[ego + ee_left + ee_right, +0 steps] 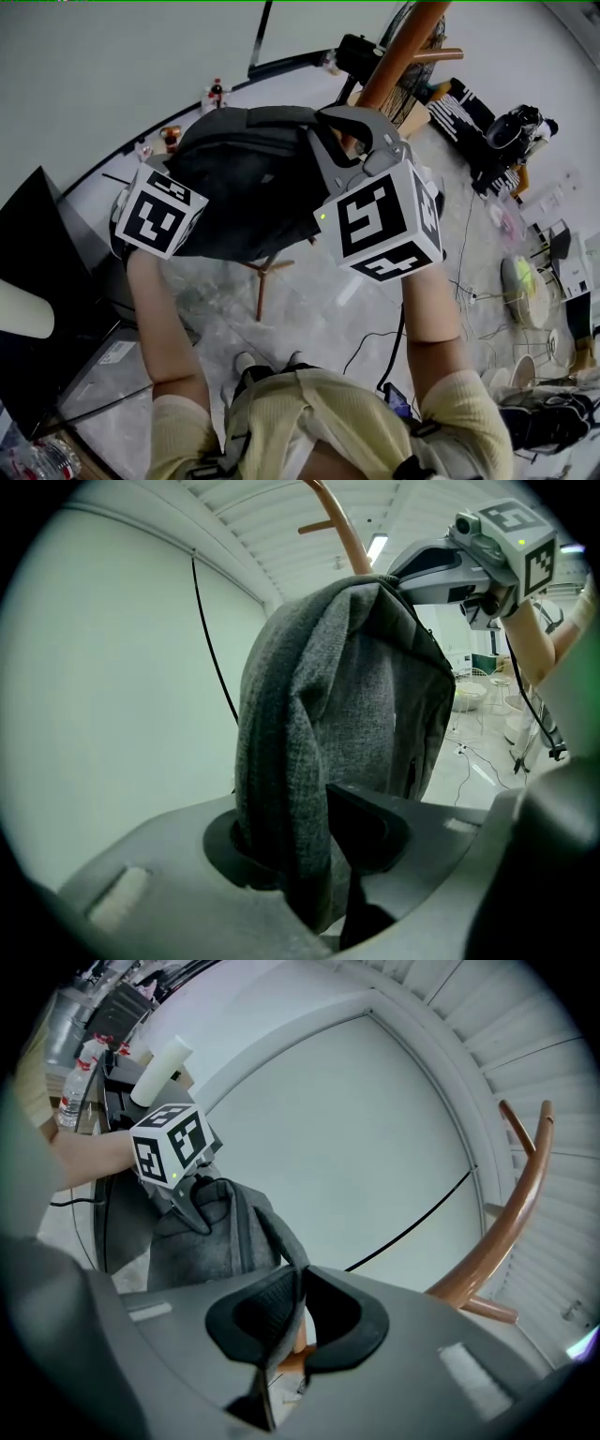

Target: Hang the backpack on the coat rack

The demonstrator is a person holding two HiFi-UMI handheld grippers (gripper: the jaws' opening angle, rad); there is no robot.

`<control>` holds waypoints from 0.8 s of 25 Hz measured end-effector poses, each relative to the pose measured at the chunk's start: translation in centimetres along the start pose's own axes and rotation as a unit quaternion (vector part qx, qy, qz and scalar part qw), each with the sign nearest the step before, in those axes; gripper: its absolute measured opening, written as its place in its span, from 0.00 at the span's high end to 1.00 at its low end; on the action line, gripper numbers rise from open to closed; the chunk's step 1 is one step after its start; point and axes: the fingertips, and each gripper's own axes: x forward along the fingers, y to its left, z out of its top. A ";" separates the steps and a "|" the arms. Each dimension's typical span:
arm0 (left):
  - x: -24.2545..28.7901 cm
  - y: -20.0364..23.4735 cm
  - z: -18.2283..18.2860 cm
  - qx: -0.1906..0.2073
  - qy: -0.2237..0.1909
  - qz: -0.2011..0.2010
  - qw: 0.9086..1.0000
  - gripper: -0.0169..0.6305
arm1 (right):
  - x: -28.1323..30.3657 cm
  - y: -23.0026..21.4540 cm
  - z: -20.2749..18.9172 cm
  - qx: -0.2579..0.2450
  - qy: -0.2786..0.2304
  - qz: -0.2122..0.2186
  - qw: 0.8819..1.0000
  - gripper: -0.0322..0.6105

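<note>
We note pale grey marbled floor (pixel 309 314) as sole support in head view. Coat rack (pixel 262 281) stands on it on splayed wooden legs, near middle. Black cables (pixel 370 349) trail over it toward right. Black-and-white striped bag (pixel 461 111) and black bag (pixel 514 133) sit on it at upper right. Round pale disc (pixel 521 277) lies at right edge; we cannot tell what it is. Dark bottle (pixel 216 92) and brown jar (pixel 171 137) stand by wall. Person's shoes (pixel 246 363) rest on it below.

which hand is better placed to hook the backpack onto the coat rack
Right, probably: the right gripper pinches the strap next to the coat rack, while the left gripper clamps the backpack body farther away, only supporting it.
</note>
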 end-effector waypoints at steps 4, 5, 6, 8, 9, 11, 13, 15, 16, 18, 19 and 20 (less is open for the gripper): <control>0.2 -0.1 0.6 0.002 0.013 -0.007 1.000 0.75 | -0.1 -0.6 -0.5 0.011 -0.003 0.004 1.000 0.88; 0.2 -0.1 0.7 0.003 0.016 -0.005 1.000 0.75 | -0.1 -0.8 -0.6 0.016 -0.004 0.003 1.000 0.88; 0.1 0.0 0.8 0.004 0.020 -0.001 1.000 0.75 | 0.0 -0.9 -0.7 0.019 -0.008 0.002 1.000 0.88; 0.1 0.1 0.9 0.004 0.030 0.006 1.000 0.75 | 0.1 -1.0 -0.8 0.023 -0.015 0.003 1.000 0.88; 0.1 0.0 0.9 0.004 0.035 0.008 0.999 0.75 | 0.1 -1.0 -0.9 0.025 -0.019 0.004 0.999 0.88; 0.1 -0.2 0.8 0.004 0.042 0.010 0.999 0.75 | -0.1 -0.8 -1.1 0.030 -0.028 0.008 0.999 0.88; 0.2 -0.3 0.4 0.002 0.044 0.014 0.999 0.75 | -0.1 -0.4 -1.2 0.034 -0.036 0.010 0.999 0.88; 0.4 0.1 0.1 0.001 0.040 0.023 0.999 0.75 | 0.4 -0.2 -1.1 0.037 -0.039 0.012 0.998 0.88; 0.4 0.3 -0.1 0.001 0.037 0.026 0.999 0.75 | 0.7 -0.2 -0.9 0.037 -0.040 0.012 0.998 0.88; 0.5 0.8 -0.3 0.001 0.033 0.024 0.999 0.75 | 1.2 -0.1 -0.5 0.037 -0.038 0.011 0.999 0.88; 0.6 1.0 -0.4 0.002 0.032 0.021 0.999 0.75 | 1.3 0.0 -0.3 0.037 -0.035 0.010 0.999 0.88; 0.7 1.2 -0.5 0.004 0.030 0.017 0.999 0.75 | 1.5 0.0 -0.1 0.038 -0.030 0.008 0.999 0.88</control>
